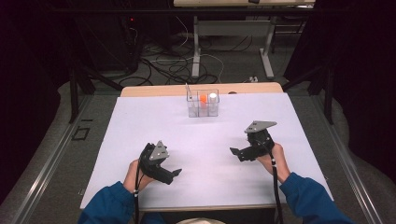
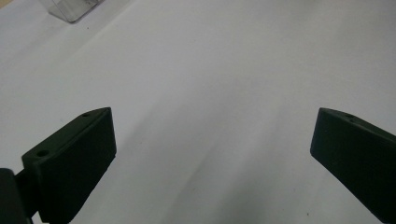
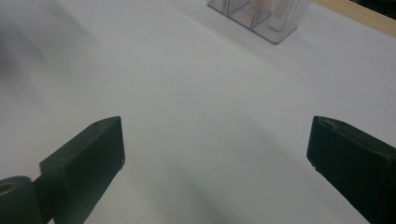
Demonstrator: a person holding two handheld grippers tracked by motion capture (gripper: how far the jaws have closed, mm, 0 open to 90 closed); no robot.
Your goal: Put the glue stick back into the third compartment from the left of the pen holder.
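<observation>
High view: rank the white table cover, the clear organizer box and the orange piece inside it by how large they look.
Largest to smallest:
1. white table cover, spanning most of the tabletop
2. clear organizer box, at the far edge of the cover
3. orange piece, sitting in the middle compartment

The gaps are wide, so distance from the camera does not change the order.

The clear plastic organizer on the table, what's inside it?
The clear organizer holds an orange object in its middle compartment and a white one beside it. The third compartment's contents cannot be made out.

left claw (image 1: 176,173): jaws spread wide, empty; right claw (image 1: 235,151): jaws spread wide, empty
</observation>
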